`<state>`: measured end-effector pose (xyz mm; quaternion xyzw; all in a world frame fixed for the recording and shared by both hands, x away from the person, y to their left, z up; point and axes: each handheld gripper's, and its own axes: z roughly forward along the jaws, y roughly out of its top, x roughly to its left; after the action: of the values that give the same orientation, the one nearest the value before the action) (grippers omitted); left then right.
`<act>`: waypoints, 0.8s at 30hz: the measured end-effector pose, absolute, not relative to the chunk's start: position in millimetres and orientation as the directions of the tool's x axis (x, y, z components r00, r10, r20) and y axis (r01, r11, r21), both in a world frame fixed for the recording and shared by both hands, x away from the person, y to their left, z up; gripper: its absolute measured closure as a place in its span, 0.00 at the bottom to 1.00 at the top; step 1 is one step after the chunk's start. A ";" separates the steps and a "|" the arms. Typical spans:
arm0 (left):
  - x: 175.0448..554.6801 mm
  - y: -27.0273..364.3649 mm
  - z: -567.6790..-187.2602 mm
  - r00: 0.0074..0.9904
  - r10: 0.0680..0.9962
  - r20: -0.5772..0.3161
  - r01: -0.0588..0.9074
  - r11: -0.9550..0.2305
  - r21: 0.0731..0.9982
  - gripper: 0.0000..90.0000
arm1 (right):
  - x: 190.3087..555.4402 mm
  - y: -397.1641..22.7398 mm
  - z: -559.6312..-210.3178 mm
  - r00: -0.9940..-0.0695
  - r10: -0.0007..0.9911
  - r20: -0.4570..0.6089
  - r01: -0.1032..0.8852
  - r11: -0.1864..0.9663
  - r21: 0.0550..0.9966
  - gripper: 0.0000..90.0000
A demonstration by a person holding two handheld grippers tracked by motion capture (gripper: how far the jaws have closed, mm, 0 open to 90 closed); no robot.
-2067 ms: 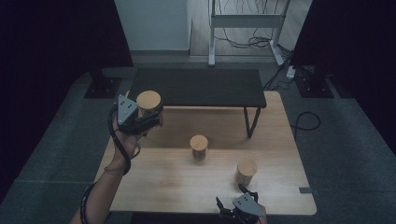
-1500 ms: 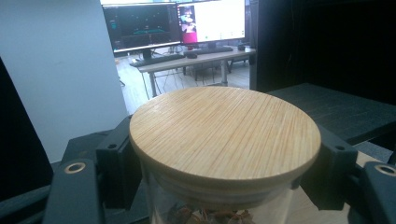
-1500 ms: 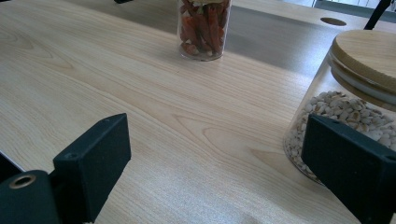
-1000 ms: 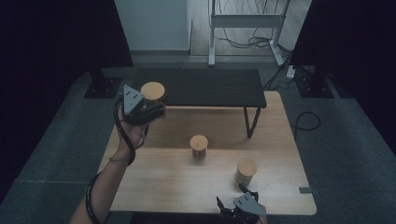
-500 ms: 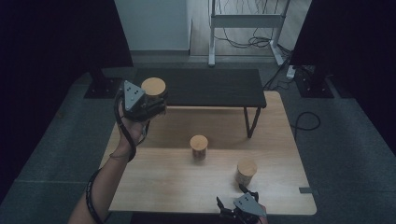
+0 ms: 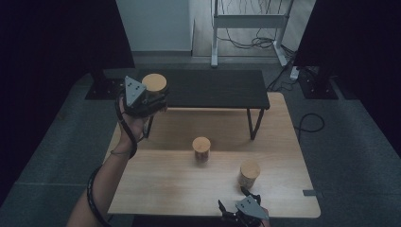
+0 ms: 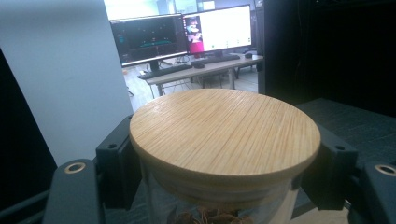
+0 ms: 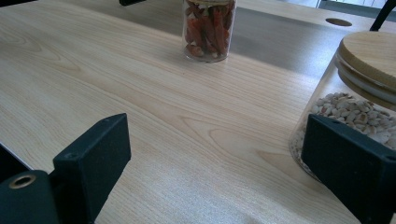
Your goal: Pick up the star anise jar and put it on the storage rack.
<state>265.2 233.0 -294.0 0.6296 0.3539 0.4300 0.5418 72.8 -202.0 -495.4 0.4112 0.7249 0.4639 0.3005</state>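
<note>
Carrying step: left claw [image 6: 153, 97] clamped on bamboo-lidded glass jar [image 6: 154, 84], held above left end of black bench [image 6: 213, 88]. Right claw [image 6: 236, 208] gaping, empty, near peanut jar [image 6: 249, 174] on tabletop [image 6: 156, 182]. Next, probably: lowering level onto bench, then releasing.

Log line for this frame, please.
left gripper: shut on held jar, above black shelf | right gripper: open, empty | peanut jar: on table

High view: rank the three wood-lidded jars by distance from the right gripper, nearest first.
From the right gripper, at the table's near edge:
1. Jar of pale nuts, just beyond it, right side.
2. Jar of red pieces, mid-table.
3. Jar in the left gripper, held by the black bench, far left.
</note>
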 end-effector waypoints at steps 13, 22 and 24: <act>279.4 231.4 -298.1 0.368 0.918 0.149 -0.004 -0.158 0.987 0.29 | 73.0 -202.8 -495.2 -0.475 0.879 -0.047 0.321 0.223 0.921 0.09; 286.4 231.7 -297.9 0.360 0.921 0.150 0.001 -0.162 0.987 0.29 | 74.5 -203.3 -495.7 -0.475 0.879 -0.041 0.325 0.218 0.920 0.09; 288.4 231.3 -298.4 0.353 0.923 0.150 0.001 -0.161 0.987 0.29 | 74.6 -203.3 -495.7 -0.476 0.878 -0.040 0.325 0.218 0.920 0.09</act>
<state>288.4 231.3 -298.4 0.6269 0.3686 0.4329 0.5326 74.6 -203.3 -495.7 0.4170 0.7218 0.4659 0.2967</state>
